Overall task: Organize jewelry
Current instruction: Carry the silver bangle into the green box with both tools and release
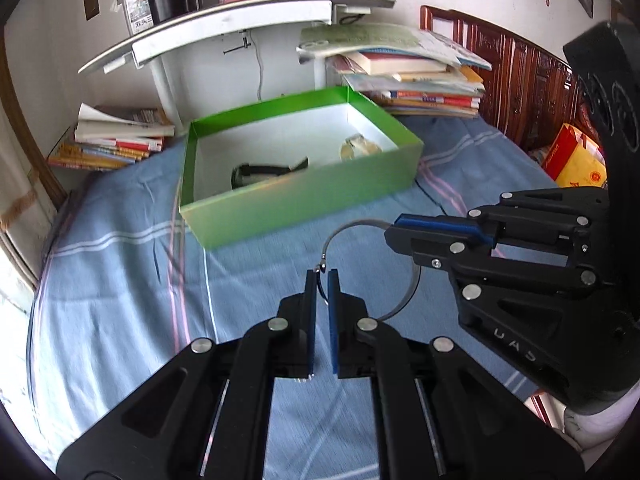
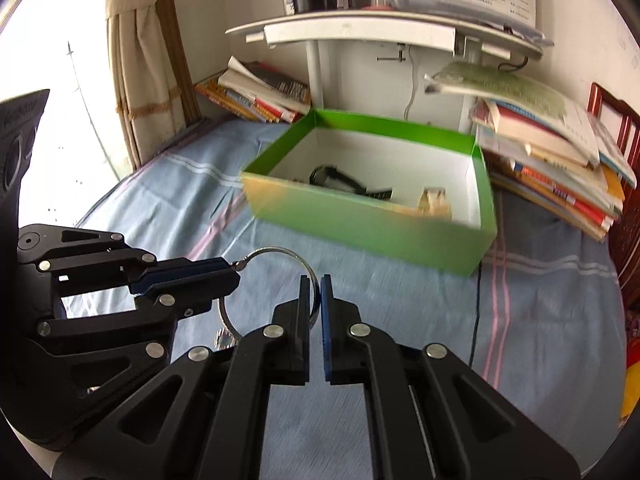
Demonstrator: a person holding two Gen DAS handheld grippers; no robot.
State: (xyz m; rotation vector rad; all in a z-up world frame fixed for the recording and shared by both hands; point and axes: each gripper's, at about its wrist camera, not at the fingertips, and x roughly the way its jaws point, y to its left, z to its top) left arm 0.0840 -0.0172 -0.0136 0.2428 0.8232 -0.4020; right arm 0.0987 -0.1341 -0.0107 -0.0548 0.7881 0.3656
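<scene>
Two grippers pinch one thin silver bangle (image 1: 408, 292) above the striped blue bedsheet (image 1: 120, 280): left gripper (image 1: 321, 284) and right gripper (image 2: 315, 292) both clamped on its rounded wire, near the glossy green cardboard box (image 1: 304, 200).

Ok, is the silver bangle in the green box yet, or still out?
Still out. The silver bangle hangs over the bedsheet, pinched by the left claw and right claw, short of the green box.

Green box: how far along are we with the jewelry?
Done: a black watch and a gold watch lie in the green box. In hand: the left gripper and right gripper both grip a silver bangle above the bed. Left: getting it into the box.
</scene>
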